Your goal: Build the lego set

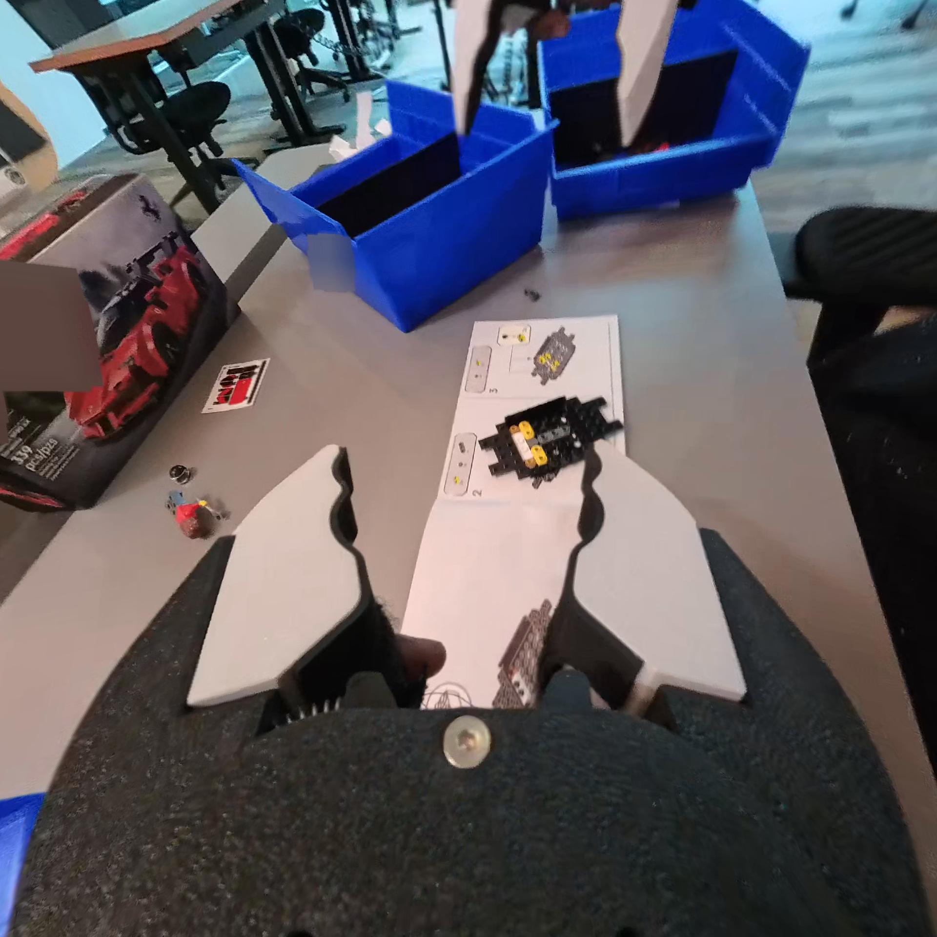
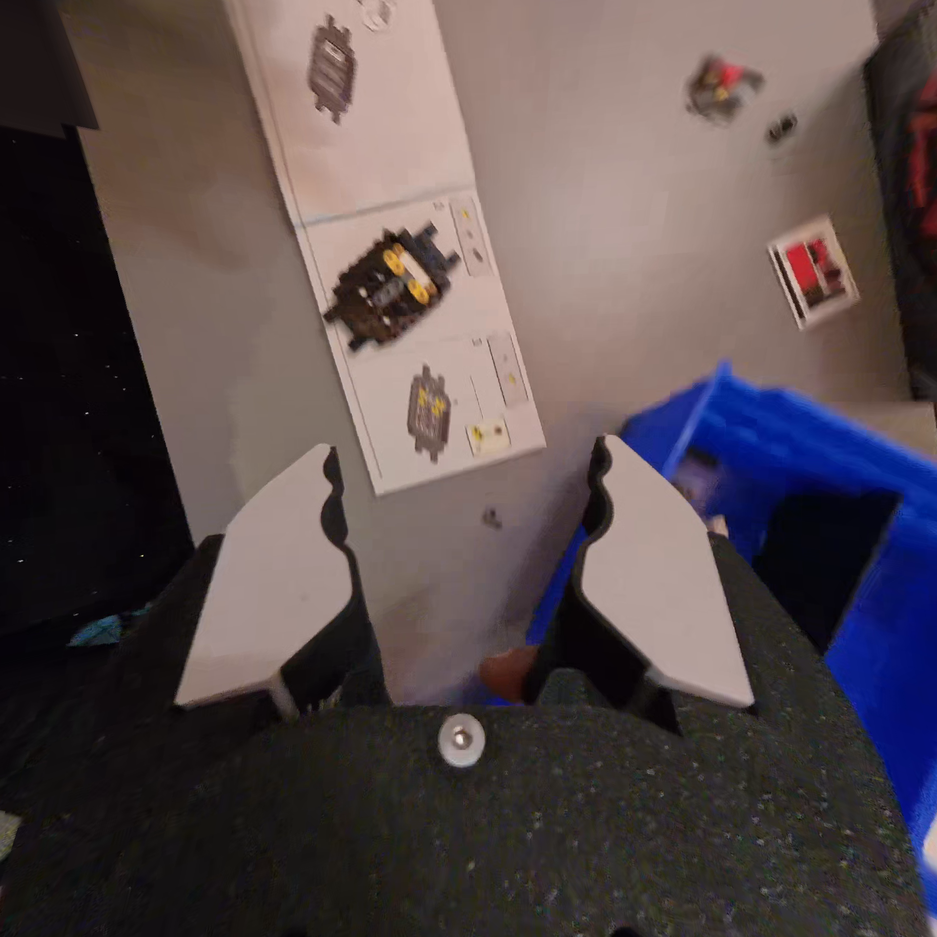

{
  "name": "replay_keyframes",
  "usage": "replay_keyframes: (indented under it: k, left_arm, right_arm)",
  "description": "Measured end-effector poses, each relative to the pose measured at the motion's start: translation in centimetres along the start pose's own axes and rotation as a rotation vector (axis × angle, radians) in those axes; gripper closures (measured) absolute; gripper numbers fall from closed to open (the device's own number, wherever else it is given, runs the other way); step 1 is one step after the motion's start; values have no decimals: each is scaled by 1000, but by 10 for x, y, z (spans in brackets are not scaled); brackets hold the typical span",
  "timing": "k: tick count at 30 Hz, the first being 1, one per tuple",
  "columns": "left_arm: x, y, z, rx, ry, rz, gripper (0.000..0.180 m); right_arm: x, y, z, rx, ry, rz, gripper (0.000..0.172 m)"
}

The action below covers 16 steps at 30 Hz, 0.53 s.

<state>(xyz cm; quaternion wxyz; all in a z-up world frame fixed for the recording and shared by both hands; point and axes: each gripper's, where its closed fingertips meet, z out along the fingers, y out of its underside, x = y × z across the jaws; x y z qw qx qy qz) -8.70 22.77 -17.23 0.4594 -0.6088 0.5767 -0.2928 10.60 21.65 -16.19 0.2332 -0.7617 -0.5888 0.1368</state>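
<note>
Left tongs (image 1: 464, 459): I am holding them spread wide and bare above the instruction sheet (image 1: 545, 365); their right fingertip (image 1: 596, 464) is hovering just beside the brick chassis, though I cannot tell if it is touching.
Brick chassis (image 1: 550, 438): it is lying on the sheet in the middle of the grey bench (image 1: 355, 329), a flat black plate carrying yellow and white pieces.
Handling: I am judging it light and stiff, with small pieces that could pop off; pinching the long side edges looks safest.
Right tongs (image 2: 464, 451): I am keeping them wide apart too, gripping nothing, over bare bench between the sheet's end and a blue bin (image 2: 811, 456); a tiny loose part (image 2: 491, 517) is lying just below them.
Left view only: I am seeing both blue bins (image 1: 431, 243), the car-picture box (image 1: 127, 329), a small sticker sheet (image 1: 236, 385), and the right tongs hanging over the bins.
Right view only: I am looking down onto the chassis from the far end.
</note>
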Motion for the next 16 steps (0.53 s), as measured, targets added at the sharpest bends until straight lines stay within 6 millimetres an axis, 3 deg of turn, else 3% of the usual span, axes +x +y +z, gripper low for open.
replay_keyframes:
  k: [7,9,10,11,12,13,14,16]
  left_arm:
    - [-20,0,21,-57,-153,-67,60]
    - [-22,-4,26,-55,-178,-77,60]
    - [-23,-7,29,-49,-190,-81,63]
    - [-24,-10,31,-42,-203,-81,73]
    - [-26,-14,30,-31,-225,-68,102]
    - [-31,-20,27,-1,-273,-45,164]
    - [-41,-29,21,62,-356,-39,180]
    - [-54,-41,8,155,-447,-74,180]
  right_arm:
    - [23,75,-45,-86,98,135,75]
    - [35,86,-51,-86,116,136,83]
    - [41,89,-53,-84,116,123,96]
    - [47,92,-54,-82,117,97,126]
    - [54,94,-56,-80,125,67,164]
    - [61,94,-57,-75,125,47,172]
    - [68,94,-57,-71,123,37,172]
    - [82,92,-57,-64,103,15,172]
